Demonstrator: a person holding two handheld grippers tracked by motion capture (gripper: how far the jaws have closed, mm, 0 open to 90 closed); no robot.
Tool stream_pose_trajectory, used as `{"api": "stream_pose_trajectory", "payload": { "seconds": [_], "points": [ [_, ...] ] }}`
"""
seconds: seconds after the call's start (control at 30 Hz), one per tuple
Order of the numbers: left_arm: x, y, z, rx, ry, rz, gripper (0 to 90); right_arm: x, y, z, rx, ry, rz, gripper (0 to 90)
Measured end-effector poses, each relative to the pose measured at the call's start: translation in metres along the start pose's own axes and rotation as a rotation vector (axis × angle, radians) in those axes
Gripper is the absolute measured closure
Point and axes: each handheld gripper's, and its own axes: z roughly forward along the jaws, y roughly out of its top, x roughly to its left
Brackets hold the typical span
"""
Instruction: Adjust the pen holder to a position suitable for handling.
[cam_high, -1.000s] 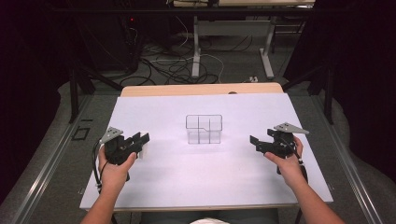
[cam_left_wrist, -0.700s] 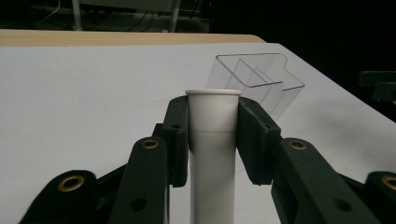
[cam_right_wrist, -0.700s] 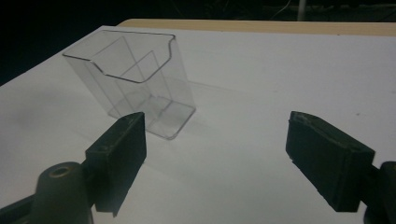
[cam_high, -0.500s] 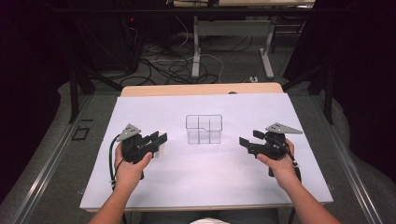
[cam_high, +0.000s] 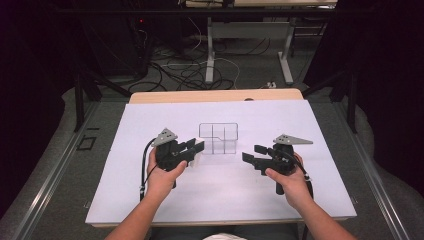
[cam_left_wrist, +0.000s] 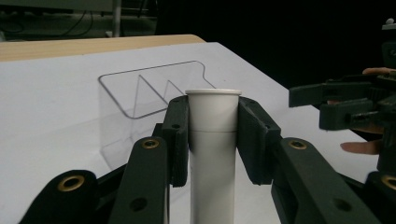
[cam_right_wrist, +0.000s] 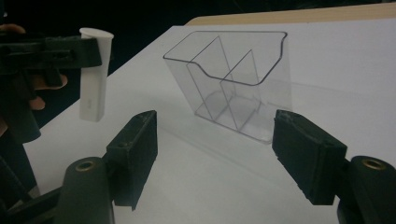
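A clear plastic organizer (cam_high: 218, 137) with three compartments stands upright in the middle of the white table (cam_high: 150, 120). My left gripper (cam_high: 194, 148) is just left of it, shut on a white upright tube (cam_left_wrist: 212, 144). The tube's open top rises slightly above the pads. In the right gripper view the tube (cam_right_wrist: 95, 74) hangs just above the table, apart from the organizer (cam_right_wrist: 233, 79). My right gripper (cam_high: 251, 154) is right of the organizer, a short gap away, jaws wide open around nothing (cam_right_wrist: 222, 149). Both grippers point inward at each other.
The white sheet covers a wooden table whose far edge (cam_high: 215, 95) shows beyond it. Past the table are a dark floor with cables (cam_high: 185, 70) and desk legs (cam_high: 210, 50). Open table surface lies on all sides of the organizer.
Both hands have moved inward from the table's sides toward the organizer. The left gripper carried the tube to the right; the right gripper came left and stayed open.
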Motion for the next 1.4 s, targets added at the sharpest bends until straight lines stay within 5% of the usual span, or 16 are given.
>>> {"api": "stream_pose_trajectory", "payload": {
  "seconds": [0.2,0.57,0.8,1.4],
  "points": [
    [-0.008,0.0,0.018,0.004,-0.039,-0.009,67.0,0.006,-0.003,0.008,0.047,0.037,-0.014,33.9],
    [-0.027,-0.004,0.046,0.01,-0.119,-0.023,67.0,0.014,-0.012,0.017,0.037,0.165,0.095,46.7],
    [-0.04,-0.009,0.06,0.013,-0.096,-0.046,67.0,0.018,-0.015,0.019,0.032,0.153,0.199,51.8],
    [-0.056,-0.014,0.079,0.028,-0.107,-0.071,67.0,0.016,-0.018,0.02,0.099,0.123,0.294,64.9]
  ]
}}
